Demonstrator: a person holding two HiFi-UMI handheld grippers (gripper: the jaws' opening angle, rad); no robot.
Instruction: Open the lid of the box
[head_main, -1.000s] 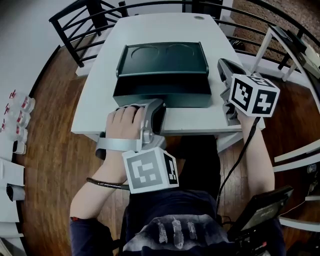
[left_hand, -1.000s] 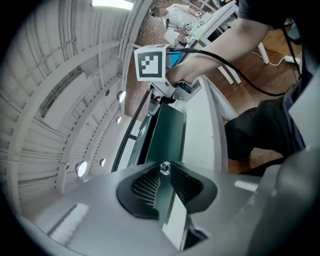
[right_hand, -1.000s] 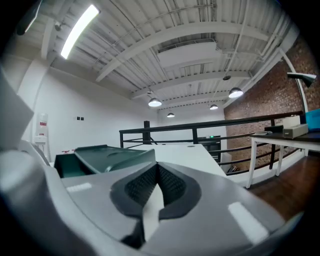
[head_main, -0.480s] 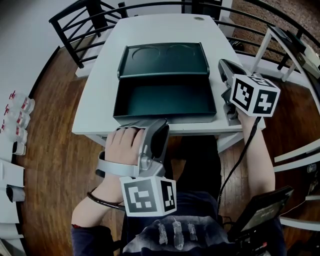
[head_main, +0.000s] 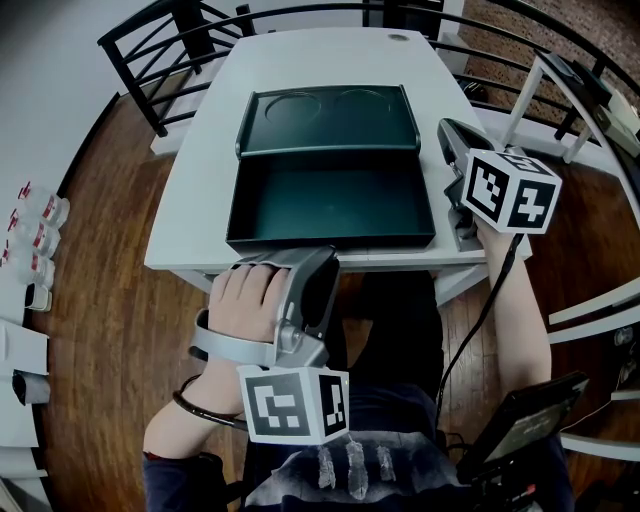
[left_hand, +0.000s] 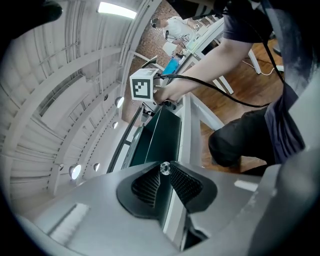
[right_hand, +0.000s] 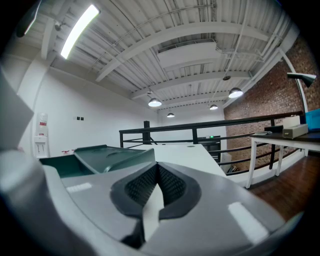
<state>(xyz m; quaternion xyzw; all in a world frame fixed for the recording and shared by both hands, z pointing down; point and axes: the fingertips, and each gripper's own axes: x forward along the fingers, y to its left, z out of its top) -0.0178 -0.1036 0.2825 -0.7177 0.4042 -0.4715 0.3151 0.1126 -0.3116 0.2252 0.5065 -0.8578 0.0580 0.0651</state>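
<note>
Lid (head_main: 325, 118) lies open in head view; right gripper view shows jaws together.

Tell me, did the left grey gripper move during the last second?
Yes. The left grey gripper has drawn back toward the person, from the front of the dark green plastic box to the white table's near edge.

I'm watching 3 feeds. The head camera looks steeply down from close above onto the table (head_main: 190, 190) and box (head_main: 330, 205). The left gripper camera, rolled sideways at the table's near edge, faces along the box (left_hand: 159, 135) toward the right gripper's marker cube (left_hand: 141, 87). The right gripper camera sits low, facing across the tabletop, with the box (right_hand: 100, 156) at its left.
</note>
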